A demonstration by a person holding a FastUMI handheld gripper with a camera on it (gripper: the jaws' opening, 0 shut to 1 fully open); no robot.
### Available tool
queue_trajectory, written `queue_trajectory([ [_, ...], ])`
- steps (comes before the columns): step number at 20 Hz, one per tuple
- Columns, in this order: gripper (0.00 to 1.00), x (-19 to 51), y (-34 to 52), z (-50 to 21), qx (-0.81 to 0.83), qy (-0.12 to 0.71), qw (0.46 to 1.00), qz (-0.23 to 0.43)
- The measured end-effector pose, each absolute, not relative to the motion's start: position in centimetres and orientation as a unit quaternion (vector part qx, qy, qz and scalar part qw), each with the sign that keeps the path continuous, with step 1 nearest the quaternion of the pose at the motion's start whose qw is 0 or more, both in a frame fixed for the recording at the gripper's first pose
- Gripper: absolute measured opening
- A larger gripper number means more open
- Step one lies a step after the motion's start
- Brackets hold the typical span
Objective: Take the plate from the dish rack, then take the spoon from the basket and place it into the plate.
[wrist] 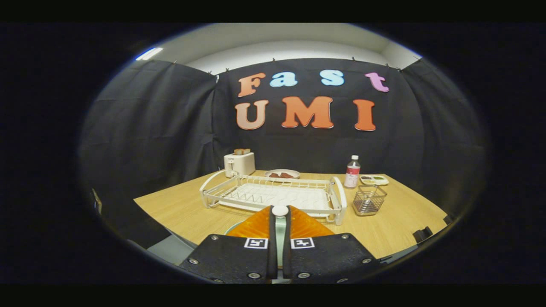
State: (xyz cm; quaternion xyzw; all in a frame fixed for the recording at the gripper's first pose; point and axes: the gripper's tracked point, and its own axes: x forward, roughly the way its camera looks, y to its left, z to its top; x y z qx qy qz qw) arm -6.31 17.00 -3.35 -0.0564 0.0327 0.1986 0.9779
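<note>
My gripper (280,209) is shut on the spoon (280,232), a pale green stem with a white rounded end that pokes out at the fingertips. Just under the left finger (251,226) a pale curved rim of the plate (230,228) peeks out on the wooden table (179,209); most of the plate is hidden by the fingers. Beyond the fingers lies the white wire dish rack (273,196), with nothing standing in it. To the right of the rack stands the small wire basket (369,199), which looks empty.
Along the back of the table are a white toaster (239,163) with bread, a plate of food (282,174), a bottle (352,172) with a red label and a small divided dish (374,179). The near table edge runs just beneath the gripper.
</note>
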Motion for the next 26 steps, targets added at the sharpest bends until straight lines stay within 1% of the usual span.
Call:
queue_trajectory([
  [5,0.05,-4.7,19.2,-7.0,-0.063,0.058,0.972,0.217],
  [10,0.05,-4.0,19.3,-7.9,-0.075,0.057,0.971,0.220],
  [12,0.07,-4.1,19.3,-8.2,-0.077,0.064,0.970,0.221],
  [17,0.13,-4.1,18.2,-9.7,-0.055,0.110,0.968,0.219],
  [18,0.16,-4.1,17.9,-9.9,-0.046,0.114,0.969,0.216],
  [19,0.21,-4.1,17.7,-9.8,-0.040,0.117,0.969,0.216],
  [21,0.50,-3.9,16.7,-9.8,-0.035,0.121,0.970,0.209],
  [22,0.62,-3.6,16.0,-9.7,-0.035,0.120,0.972,0.201],
  [23,0.69,-3.4,15.3,-9.5,-0.036,0.120,0.973,0.192],
  [24,0.84,-3.3,14.6,-9.1,-0.036,0.119,0.975,0.184],
  [26,0.96,-2.8,13.3,-8.4,-0.035,0.116,0.978,0.170],
])
